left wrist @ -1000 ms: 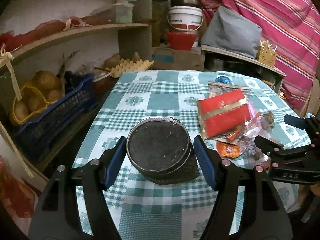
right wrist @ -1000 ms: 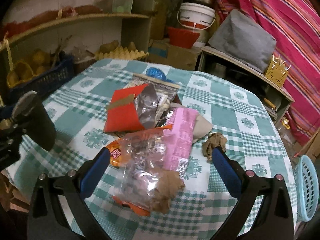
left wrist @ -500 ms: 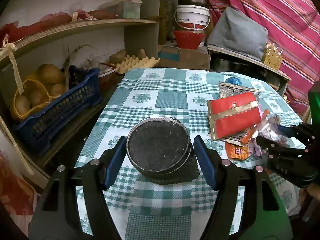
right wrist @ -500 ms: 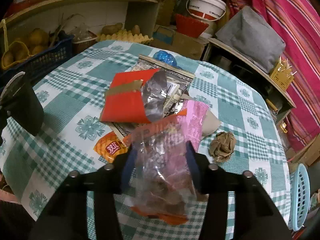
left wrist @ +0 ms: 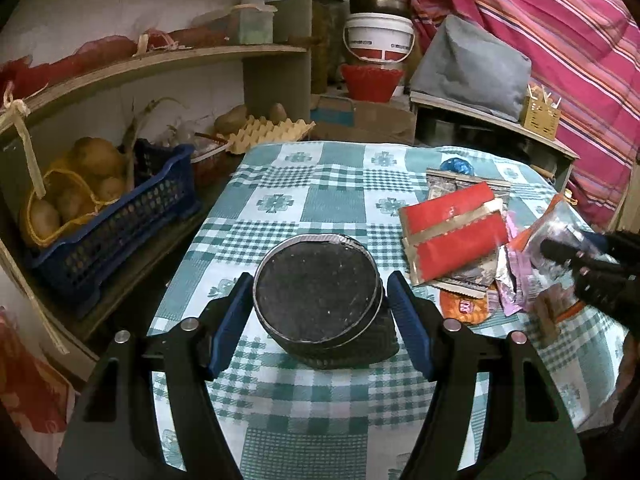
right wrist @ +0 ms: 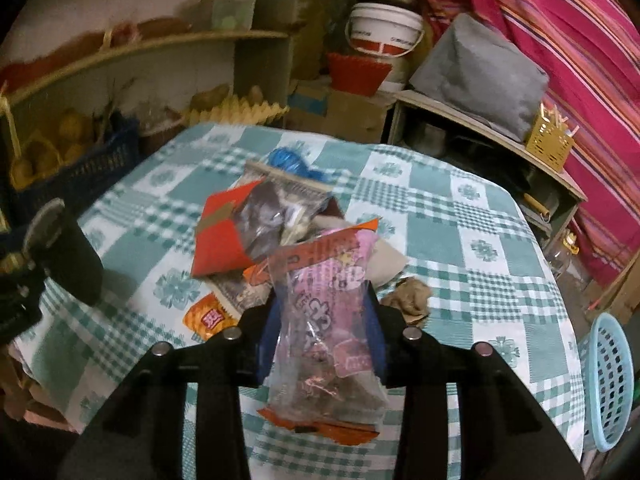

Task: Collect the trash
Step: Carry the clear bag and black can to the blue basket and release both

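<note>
Hovering low over the checked tablecloth (left wrist: 320, 208), the left gripper (left wrist: 318, 300) is held level, jaws spread wide on either side of a round black mesh bin (left wrist: 320, 300). A crinkly clear plastic bag (right wrist: 320, 320) is clamped between the right gripper (right wrist: 320, 332) pads, above the wrapper pile (right wrist: 240, 240); a crumpled brown paper ball (right wrist: 408, 298) is seen just beside.

On the table (left wrist: 332, 412), the round bin (left wrist: 318, 306) stands left of the wrapper pile (left wrist: 456, 240).
</note>
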Available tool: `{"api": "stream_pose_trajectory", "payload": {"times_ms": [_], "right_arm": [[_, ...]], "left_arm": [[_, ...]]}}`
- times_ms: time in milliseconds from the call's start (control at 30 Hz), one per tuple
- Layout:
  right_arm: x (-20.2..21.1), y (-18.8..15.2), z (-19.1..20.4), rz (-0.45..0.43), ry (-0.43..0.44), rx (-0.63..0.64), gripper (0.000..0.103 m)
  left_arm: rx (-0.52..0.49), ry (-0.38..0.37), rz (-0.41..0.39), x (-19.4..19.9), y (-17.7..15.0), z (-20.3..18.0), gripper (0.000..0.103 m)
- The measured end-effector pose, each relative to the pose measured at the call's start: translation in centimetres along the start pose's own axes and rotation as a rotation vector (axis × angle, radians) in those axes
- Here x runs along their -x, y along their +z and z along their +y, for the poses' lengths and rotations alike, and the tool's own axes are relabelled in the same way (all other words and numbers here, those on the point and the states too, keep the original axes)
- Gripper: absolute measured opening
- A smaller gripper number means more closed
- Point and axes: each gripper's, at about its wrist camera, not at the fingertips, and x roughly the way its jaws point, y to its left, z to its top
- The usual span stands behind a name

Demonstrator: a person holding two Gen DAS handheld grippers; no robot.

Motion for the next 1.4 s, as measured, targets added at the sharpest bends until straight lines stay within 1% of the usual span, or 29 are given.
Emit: {"api": "stream_pose_trajectory", "payload": {"times_ms": [200,433,533,733,867,1000,1100,1233,1400], "right_arm": [[1.1,0.4,-3.3,-0.04,-0.007,-0.068,0.038],[2.4,0.1,-6.6,-0.078,-0.02,-0.109,0.038],[2.9,-0.1,-7.8,-0.094,-0.032,-0.119,0.038],[3.7,-0.6,-10.6,-0.106,-0.036,-0.159,0.038],[4.6,-1.0,-12.5,-0.123,-0.049,-0.18,0.038],[6.0,-1.4,-14.6,-0.141,-0.065,-0.201,0.038],[7.3,-1.8,-16.7,-0.155,-0.089,-0.216,0.038],[9.2,-2.3,-20.4,-0.171,-0.137,-0.24,0.038],[11.2,-3.5,-28.3,-0.156,-0.22,-0.321,0.038]], "left_arm": [[-0.035,0.002,-0.011,0.4,0.4,-1.8,0.067],[-0.027,-0.007,-0.03,1.0,1.3,-3.4,0.067],[-0.043,0.004,-0.055,1.7,1.7,-4.8,0.067],[-0.063,-0.011,-0.083,2.7,2.6,-7.5,0.067],[-0.069,-0.037,-0.084,2.9,3.1,-9.5,0.067],[-0.08,-0.067,-0.091,3.2,3.9,-12.4,0.067],[-0.079,-0.116,-0.109,3.8,4.8,-15.0,0.067],[-0.101,-0.179,-0.124,4.3,5.9,-19.2,0.067],[-0.158,-0.256,-0.12,4.2,6.8,-25.3,0.067]]}}
